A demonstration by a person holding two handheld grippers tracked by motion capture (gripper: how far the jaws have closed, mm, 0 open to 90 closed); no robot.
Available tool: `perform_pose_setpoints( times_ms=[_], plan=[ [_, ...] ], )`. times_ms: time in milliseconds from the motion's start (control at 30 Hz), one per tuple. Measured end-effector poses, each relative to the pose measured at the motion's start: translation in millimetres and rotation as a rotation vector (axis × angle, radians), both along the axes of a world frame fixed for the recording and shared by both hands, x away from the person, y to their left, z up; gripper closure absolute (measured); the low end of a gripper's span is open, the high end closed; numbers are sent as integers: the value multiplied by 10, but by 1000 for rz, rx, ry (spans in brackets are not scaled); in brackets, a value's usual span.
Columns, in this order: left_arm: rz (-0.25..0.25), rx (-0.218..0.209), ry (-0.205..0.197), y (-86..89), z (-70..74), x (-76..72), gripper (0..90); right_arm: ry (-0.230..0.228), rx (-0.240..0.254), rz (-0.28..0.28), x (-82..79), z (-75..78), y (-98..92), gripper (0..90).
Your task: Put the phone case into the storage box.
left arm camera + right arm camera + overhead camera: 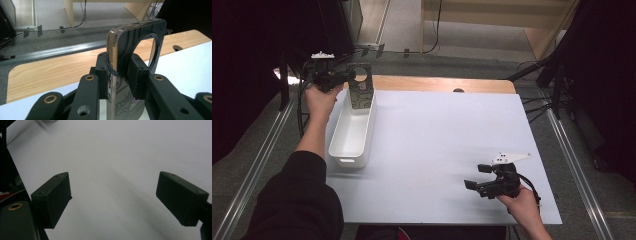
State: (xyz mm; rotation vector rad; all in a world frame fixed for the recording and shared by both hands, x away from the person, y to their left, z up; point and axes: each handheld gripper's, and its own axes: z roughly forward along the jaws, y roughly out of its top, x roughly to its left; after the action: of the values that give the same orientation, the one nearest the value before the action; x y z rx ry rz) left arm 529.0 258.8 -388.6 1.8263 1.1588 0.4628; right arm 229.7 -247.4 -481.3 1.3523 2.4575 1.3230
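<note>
Now the left gripper pinches a dark phone case with a round cut-out, upright over the far end of the white bin — lowering it in comes next. Right gripper rests wide open, empty, near right.

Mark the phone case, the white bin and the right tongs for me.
phone case [130,32], left gripper view, upper frame beside the round cutout.
white bin [343,159], high view, near end wall.
right tongs [476,176], high view, midway between the open tips.
</note>
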Motion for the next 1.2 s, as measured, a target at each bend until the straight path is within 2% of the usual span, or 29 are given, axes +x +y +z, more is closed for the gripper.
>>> perform_pose_setpoints(
  times_ms=[200,433,733,1000,1200],
  plan=[
    [0,1,12,9,-74,18,721,-3,1,-3,-2,0,-9,118],
    [-9,3,-7,41,-107,30,720,-2,0,-3,-2,-1,-6,118],
    [-27,-27,14,87,-181,71,715,-2,1,-5,-3,-2,-4,118],
    [-51,2,9,66,-215,70,709,-3,3,-4,-3,-1,-7,118],
    [-51,-3,2,72,-225,73,708,-1,5,-2,-4,2,-4,118]
  ],
)
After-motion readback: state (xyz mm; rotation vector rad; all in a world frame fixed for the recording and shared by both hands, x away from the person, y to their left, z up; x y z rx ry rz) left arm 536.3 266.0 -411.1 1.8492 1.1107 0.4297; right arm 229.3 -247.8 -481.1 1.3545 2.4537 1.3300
